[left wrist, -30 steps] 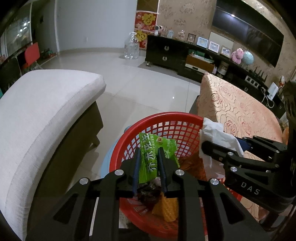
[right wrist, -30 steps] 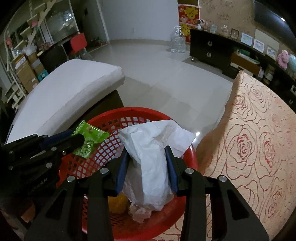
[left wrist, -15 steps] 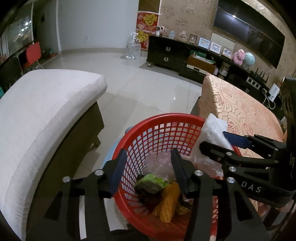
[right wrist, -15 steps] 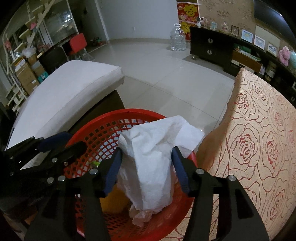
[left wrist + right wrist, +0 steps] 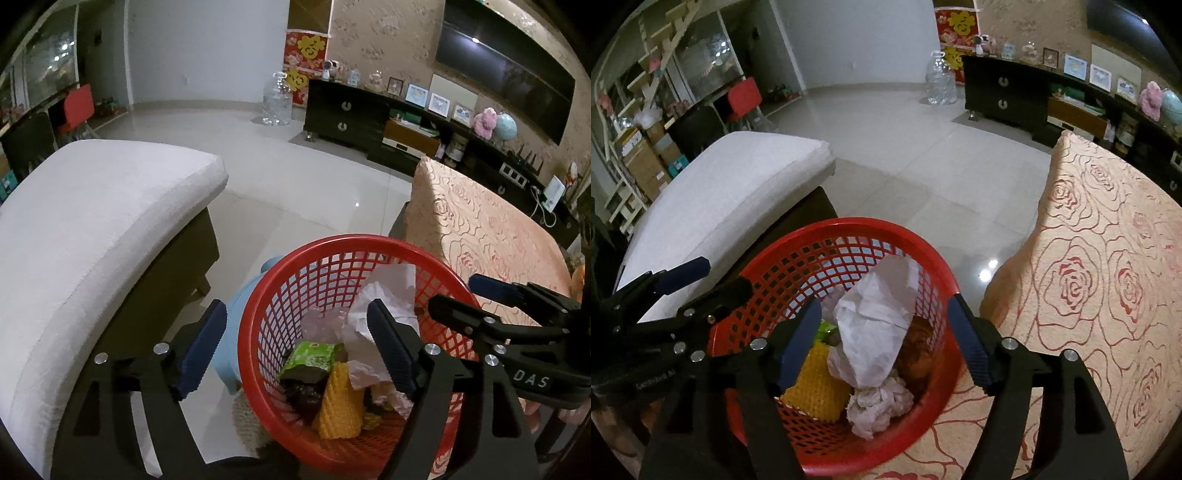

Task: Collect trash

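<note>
A red mesh basket stands below both grippers. In it lie a green snack packet, a white crumpled paper, a yellow waffle-textured piece and a crumpled tissue. My left gripper is open and empty above the basket's left side. My right gripper is open and empty above the white paper. Each gripper shows in the other's view, the left and the right.
A white cushioned seat is to the left. A rose-patterned cloth-covered table is to the right, next to the basket. A light blue object sits behind the basket. Tiled floor and a dark cabinet lie ahead.
My left gripper opened and the green packet fell into the basket. My right gripper then opened and the white paper dropped into the basket.
</note>
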`<action>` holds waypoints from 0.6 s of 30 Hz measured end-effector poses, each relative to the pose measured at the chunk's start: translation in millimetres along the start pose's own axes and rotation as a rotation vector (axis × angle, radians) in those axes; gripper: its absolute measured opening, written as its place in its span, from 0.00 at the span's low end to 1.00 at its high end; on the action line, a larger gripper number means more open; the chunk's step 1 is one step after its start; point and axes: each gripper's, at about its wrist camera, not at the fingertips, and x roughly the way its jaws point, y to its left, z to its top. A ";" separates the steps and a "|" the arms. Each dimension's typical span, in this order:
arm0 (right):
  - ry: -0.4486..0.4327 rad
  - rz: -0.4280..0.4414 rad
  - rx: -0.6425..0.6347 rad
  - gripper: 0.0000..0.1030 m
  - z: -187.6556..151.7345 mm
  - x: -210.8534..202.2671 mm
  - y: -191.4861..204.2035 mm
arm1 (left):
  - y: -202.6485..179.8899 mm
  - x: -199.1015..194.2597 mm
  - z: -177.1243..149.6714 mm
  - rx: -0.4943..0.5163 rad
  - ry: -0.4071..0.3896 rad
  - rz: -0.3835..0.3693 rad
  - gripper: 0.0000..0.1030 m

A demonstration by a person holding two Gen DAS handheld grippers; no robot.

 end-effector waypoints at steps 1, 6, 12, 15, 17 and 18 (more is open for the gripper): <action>-0.007 -0.006 -0.001 0.71 -0.9 -2.9 -0.6 | -0.6 -1.5 -0.3 0.001 -0.003 0.000 0.75; -0.046 -0.027 -0.010 0.81 -7.1 -17.7 -1.6 | -4.3 -8.2 -1.7 0.007 -0.019 0.011 0.81; -0.082 -0.051 -0.038 0.88 -19.6 -30.2 3.5 | -7.5 -17.2 -6.4 0.007 -0.041 0.043 0.84; -0.100 -0.061 -0.037 0.89 -24.8 -37.0 4.3 | -7.8 -23.5 -9.0 0.012 -0.056 0.070 0.85; -0.113 -0.072 -0.040 0.91 -28.1 -43.0 5.4 | -7.5 -28.1 -11.5 0.016 -0.068 0.071 0.86; -0.124 -0.071 -0.044 0.92 -30.1 -46.5 6.4 | -7.7 -30.3 -12.0 0.015 -0.074 0.068 0.87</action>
